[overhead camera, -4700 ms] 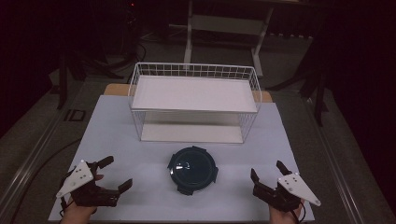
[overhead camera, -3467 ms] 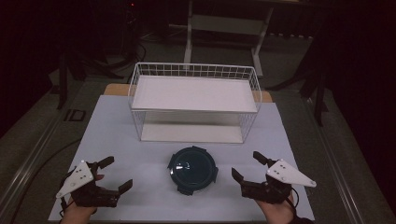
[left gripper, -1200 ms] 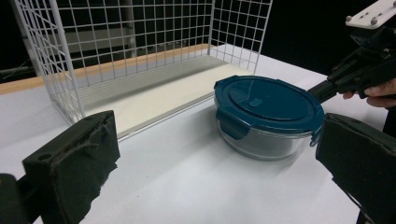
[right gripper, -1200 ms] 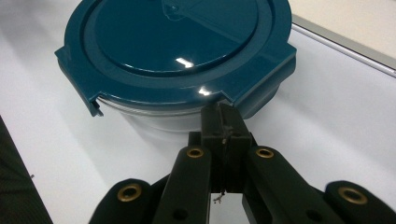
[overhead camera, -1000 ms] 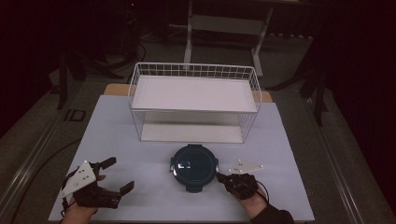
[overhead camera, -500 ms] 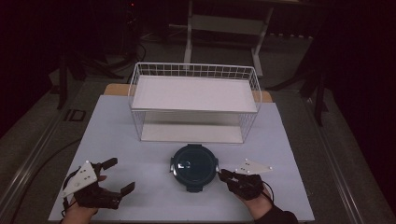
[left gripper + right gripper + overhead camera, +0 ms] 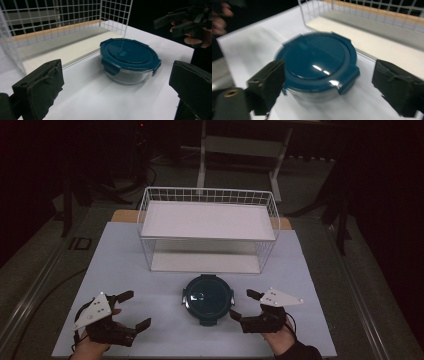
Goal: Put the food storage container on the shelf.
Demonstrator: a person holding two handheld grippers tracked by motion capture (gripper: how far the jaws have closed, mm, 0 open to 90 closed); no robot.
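A round clear-glass container with a glossy dark-teal clip-on lid (image 7: 207,295) sits on the smooth white tabletop (image 7: 125,270), just in front of the white wire-mesh rack (image 7: 208,220). The right gripper (image 7: 245,307), felt-padded jaws just sprung wide, has the container between them untouched. The left gripper (image 7: 132,310) hangs agape, well apart, holding nothing.

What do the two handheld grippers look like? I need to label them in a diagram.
Both the left gripper and the right gripper are black, with two blocky padded jaws and a pale grey three-cornered plate on top. A dark sleeve covers the right wrist.
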